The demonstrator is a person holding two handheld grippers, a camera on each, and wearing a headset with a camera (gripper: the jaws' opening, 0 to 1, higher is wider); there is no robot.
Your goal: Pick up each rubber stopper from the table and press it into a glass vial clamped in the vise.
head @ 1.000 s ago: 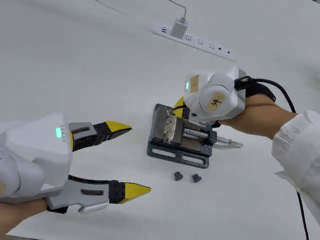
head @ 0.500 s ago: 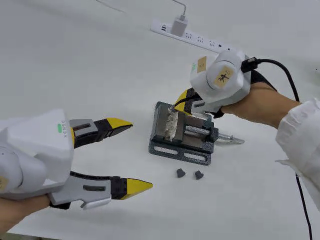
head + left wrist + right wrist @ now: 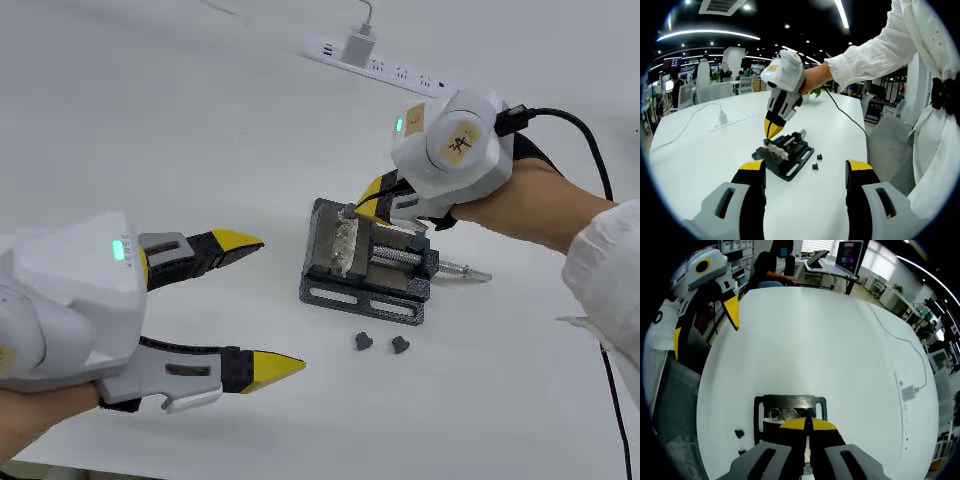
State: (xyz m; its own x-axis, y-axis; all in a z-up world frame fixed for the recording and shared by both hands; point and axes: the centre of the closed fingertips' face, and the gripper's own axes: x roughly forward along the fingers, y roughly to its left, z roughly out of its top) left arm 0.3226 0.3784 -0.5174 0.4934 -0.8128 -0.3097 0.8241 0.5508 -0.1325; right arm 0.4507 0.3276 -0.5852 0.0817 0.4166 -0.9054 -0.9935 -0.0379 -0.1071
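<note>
**Right gripper** (image 3: 362,203): the jaws are pressed together, yellow tips meeting in a single seam in the right gripper view. Nothing can be seen pinched between them. The tips hang just above the 12 o'clock end of the vials (image 3: 343,245). One second ago this gripper sat low over the vise (image 3: 365,292) and hid much of it. It has since lifted toward 1 o'clock, and the vise screw and handle are now uncovered.

**Vials:** they stand in a row, clamped between the vise faces. The right gripper view shows two open glass mouths (image 3: 781,414) just to the 9 o'clock side of the closed tips. A small grey cap shape lies directly below the tips in the head view. It is too small to confirm as a seated stopper.

**Meaning for the task:** the lift with closed, empty-looking jaws suggests one press is finished and the gripper is withdrawing. At least two vials are open.

**Stoppers** (image 3: 364,342): two dark rubber pieces lie side by side on the table (image 3: 200,130), near the vise at its 6 o'clock side. They are unmoved.

**Left gripper** (image 3: 282,302): the jaws are spread wide and empty. It hovers well apart from the vise at 8 o'clock, position unchanged.
</note>
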